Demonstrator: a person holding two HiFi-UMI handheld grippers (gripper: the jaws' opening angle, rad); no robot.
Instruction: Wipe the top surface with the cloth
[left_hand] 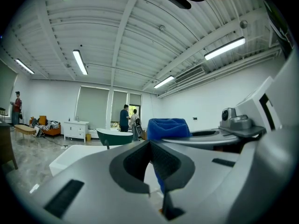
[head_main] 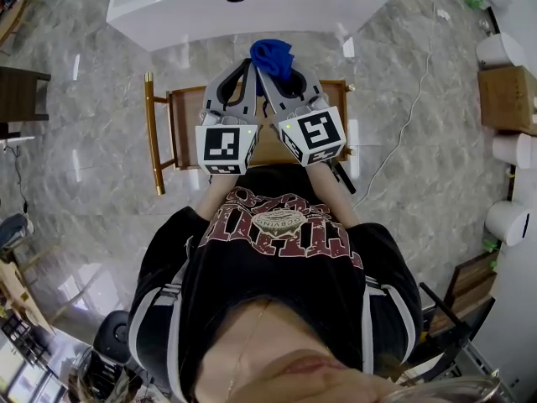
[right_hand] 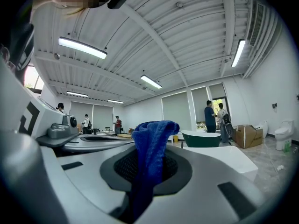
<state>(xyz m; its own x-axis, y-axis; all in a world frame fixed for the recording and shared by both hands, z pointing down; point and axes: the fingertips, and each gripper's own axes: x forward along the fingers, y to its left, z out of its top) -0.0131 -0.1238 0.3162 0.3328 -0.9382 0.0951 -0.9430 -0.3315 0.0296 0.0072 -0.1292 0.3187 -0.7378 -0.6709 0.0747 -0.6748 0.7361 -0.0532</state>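
Watch that cloth (head_main: 273,54): it is bunched into a blue wad above the tips with only a strip pinched, so on a hard drag I'd expect it to pull free, or the hard tips to scrape the wood. The right gripper (head_main: 270,67) is clamped on it. The left gripper (head_main: 248,64) has its jaws drawn together right alongside; whether it nips any cloth, I can't tell. Both are held close to the chest, side by side, tips angled into a V, pointing out level across the room above the wooden stand (head_main: 186,128). The cloth is up in the air, not on the stand's top. A white tub (head_main: 168,11) sits beyond.
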